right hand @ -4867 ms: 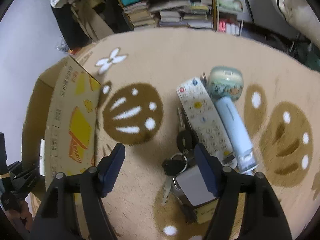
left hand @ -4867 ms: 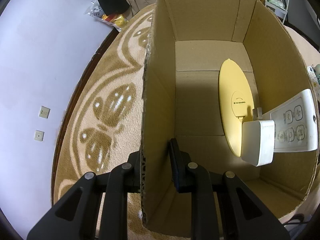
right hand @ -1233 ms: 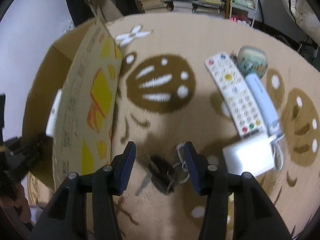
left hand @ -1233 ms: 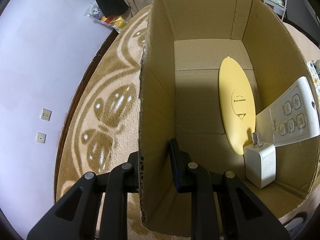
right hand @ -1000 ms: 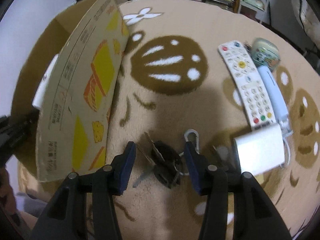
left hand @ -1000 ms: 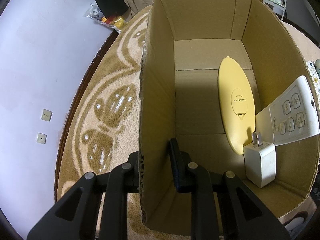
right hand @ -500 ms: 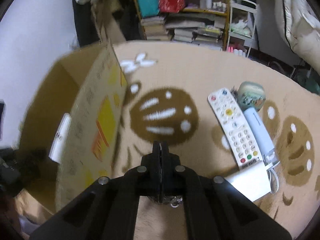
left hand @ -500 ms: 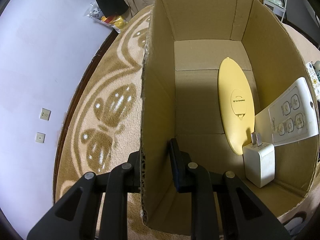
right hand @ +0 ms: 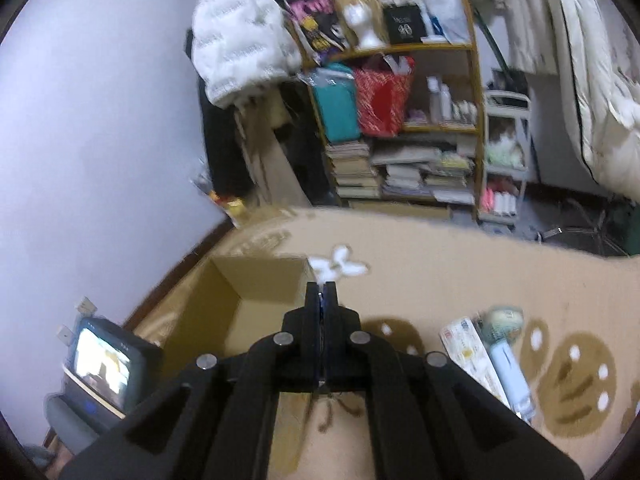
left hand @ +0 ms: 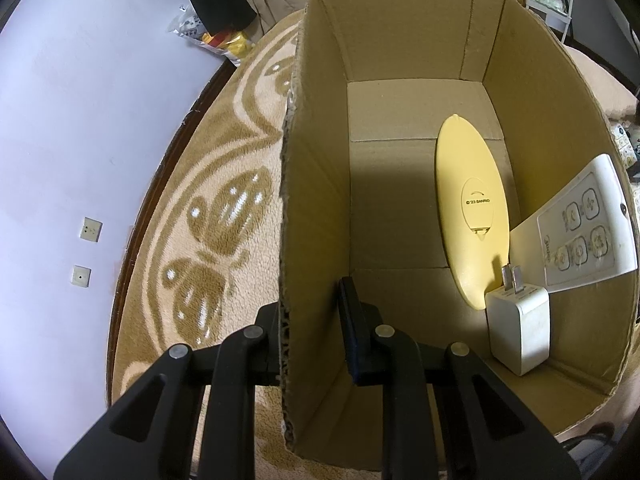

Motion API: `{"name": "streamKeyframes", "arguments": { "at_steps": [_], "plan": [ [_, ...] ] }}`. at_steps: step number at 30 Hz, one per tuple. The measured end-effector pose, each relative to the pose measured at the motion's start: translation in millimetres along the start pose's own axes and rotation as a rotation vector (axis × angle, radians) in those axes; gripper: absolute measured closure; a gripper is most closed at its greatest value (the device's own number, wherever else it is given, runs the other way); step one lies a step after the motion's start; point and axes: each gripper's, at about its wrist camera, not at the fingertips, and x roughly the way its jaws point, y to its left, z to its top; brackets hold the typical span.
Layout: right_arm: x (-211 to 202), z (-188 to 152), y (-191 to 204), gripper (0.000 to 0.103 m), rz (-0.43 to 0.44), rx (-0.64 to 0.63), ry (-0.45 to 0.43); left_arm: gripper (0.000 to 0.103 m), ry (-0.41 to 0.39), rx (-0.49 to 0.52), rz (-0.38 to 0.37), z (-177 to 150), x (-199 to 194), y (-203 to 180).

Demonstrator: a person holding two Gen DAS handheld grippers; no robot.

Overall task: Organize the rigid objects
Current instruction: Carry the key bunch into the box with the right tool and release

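The open cardboard box (left hand: 400, 60) stands on the beige carpet. My left gripper (left hand: 310, 320) is shut on its left wall, one finger outside and one inside. In the box lie a yellow oval disc (left hand: 472, 216), a white charger plug (left hand: 520, 328) and a white button remote (left hand: 580, 232) leaning on the right wall. My right gripper (right hand: 321, 292) is shut and raised, pointing over the box (right hand: 240, 292). The bunch of keys it closed on is hidden behind its fingers. On the carpet to the right lie a white remote (right hand: 472, 352), a pale blue device (right hand: 508, 364) and a round green case (right hand: 504, 316).
A small lit screen (right hand: 104, 368) stands beside the box at the lower left. A cluttered shelf (right hand: 400, 128) with books and bags fills the back. A wall (left hand: 80, 120) with sockets runs along the carpet's left edge.
My right gripper closed on the keys on the carpet, then rose and tilted up toward the room. The charger dropped into the box earlier. My left gripper has stayed on the box wall.
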Motion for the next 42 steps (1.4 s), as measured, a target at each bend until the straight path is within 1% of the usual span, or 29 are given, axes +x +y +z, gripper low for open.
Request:
{"name": "streamKeyframes", "arguments": {
  "at_steps": [4, 9, 12, 15, 18, 21, 24, 27, 29, 33, 35, 36, 37, 38, 39, 40, 41, 42],
  "plan": [
    [-3.0, 13.9, 23.8, 0.101, 0.039, -0.048, -0.031, 0.083, 0.001, -0.002, -0.001, 0.3, -0.3, 0.8],
    [-8.0, 21.6, 52.5, 0.101, 0.077, -0.111, -0.064, 0.083, 0.001, -0.003, -0.001, 0.4, -0.2, 1.0],
    [-11.2, 28.9, 64.3, 0.101, 0.106, -0.107, -0.084, 0.083, 0.002, -0.005, -0.003, 0.8, -0.3, 2.2],
    [-8.2, 30.9, 70.9, 0.101, 0.095, -0.109, -0.087, 0.083, 0.004, -0.011, -0.009, 0.9, -0.1, 4.0],
    [8.0, 21.9, 69.8, 0.101, 0.1, -0.104, -0.035, 0.082, 0.005, -0.015, -0.015, 0.5, 0.3, 6.6],
    [24.2, 11.2, 62.0, 0.101, 0.087, -0.094, 0.018, 0.082, 0.005, -0.014, -0.015, 0.2, 0.5, 7.2],
    [44.6, -0.5, 50.3, 0.101, 0.088, -0.061, 0.096, 0.082, 0.004, -0.013, -0.013, 0.0, 1.2, 7.6],
    [58.0, -11.4, 43.2, 0.1, 0.08, -0.059, 0.157, 0.082, 0.004, -0.013, -0.014, -0.1, 1.7, 7.7],
    [62.1, -17.7, 40.8, 0.1, 0.067, -0.07, 0.18, 0.082, 0.004, -0.012, -0.014, 0.0, 1.6, 7.4],
    [57.6, -19.7, 34.9, 0.1, 0.06, -0.072, 0.191, 0.082, 0.004, -0.011, -0.014, -0.6, 2.7, 7.3],
    [53.4, -18.7, 30.1, 0.094, 0.056, -0.067, 0.196, 0.082, 0.003, -0.01, -0.013, -0.6, 2.9, 7.4],
    [50.0, -17.8, 26.6, 0.088, 0.05, -0.064, 0.195, 0.082, 0.003, -0.01, -0.012, -0.8, 3.1, 7.3],
    [47.1, -16.0, 23.4, 0.078, 0.038, -0.064, 0.193, 0.082, 0.002, -0.009, -0.012, -1.3, 3.6, 7.2],
    [42.9, -14.9, 18.5, 0.071, 0.018, -0.067, 0.188, 0.082, 0.002, -0.009, -0.011, -1.3, 3.8, 7.2],
    [40.4, -14.1, 15.2, 0.055, 0.002, -0.069, 0.186, 0.082, 0.002, -0.008, -0.011, -1.7, 3.4, 7.1],
    [37.5, -13.0, 10.9, 0.041, -0.029, -0.073, 0.188, 0.082, 0.002, -0.009, -0.011, -1.9, 3.6, 7.1],
    [32.3, -11.7, 3.6, 0.037, -0.078, -0.07, 0.182, 0.082, 0.002, -0.009, -0.012, -1.9, 3.6, 7.0],
    [29.0, -11.1, -0.9, 0.03, -0.096, -0.064, 0.177, 0.082, 0.002, -0.01, -0.013, -2.1, 4.2, 7.4]
  ]
}}
